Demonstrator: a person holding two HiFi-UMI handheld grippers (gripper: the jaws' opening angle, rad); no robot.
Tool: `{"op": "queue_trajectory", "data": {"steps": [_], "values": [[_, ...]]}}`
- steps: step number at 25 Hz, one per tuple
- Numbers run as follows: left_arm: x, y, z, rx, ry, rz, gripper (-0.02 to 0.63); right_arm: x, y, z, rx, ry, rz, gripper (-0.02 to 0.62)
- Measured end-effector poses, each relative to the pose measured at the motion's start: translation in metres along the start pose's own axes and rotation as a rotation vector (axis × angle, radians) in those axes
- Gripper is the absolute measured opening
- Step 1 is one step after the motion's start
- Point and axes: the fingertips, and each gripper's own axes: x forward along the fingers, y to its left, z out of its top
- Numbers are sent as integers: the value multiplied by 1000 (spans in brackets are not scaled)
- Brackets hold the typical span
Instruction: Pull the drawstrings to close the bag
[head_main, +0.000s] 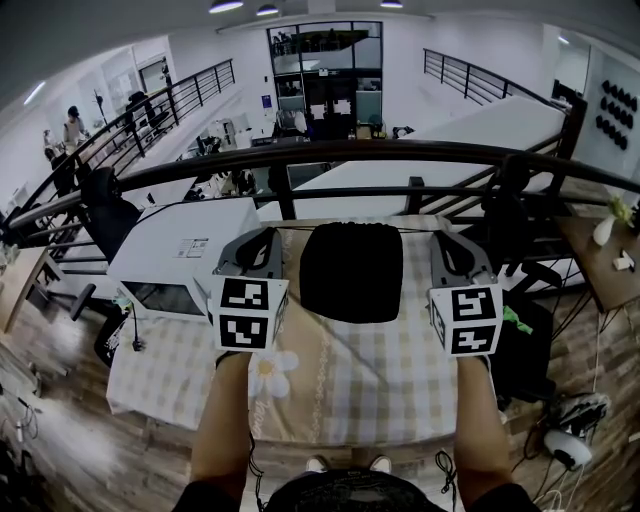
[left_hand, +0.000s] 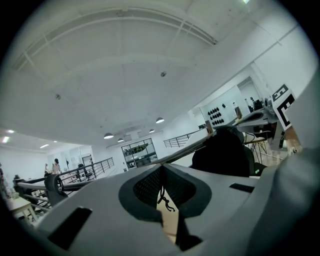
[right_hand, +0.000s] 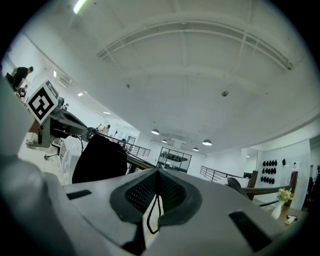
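Underneath, checked tablecloth (head_main: 390, 375); beyond bag (head_main: 351, 271), black railing (head_main: 350, 150).

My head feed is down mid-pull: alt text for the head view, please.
A black bag is strung between the two grippers, its drawstrings pulled taut sideways to the left gripper and right gripper, both shut on the cords. A checked tablecloth lies below; a dark railing crosses behind.

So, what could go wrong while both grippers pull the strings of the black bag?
The left gripper pinches its drawstring close to the knotted end, so it may slip out. The black bag seems to hang only from the two taut drawstrings; one slip could let it swing or drop.
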Motion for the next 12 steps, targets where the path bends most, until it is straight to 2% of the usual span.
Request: {"op": "queue_trajectory", "data": {"steps": [12], "values": [[-4, 14, -7, -65, -17, 37, 31, -3, -11, -6, 59, 3, -12, 20]]}}
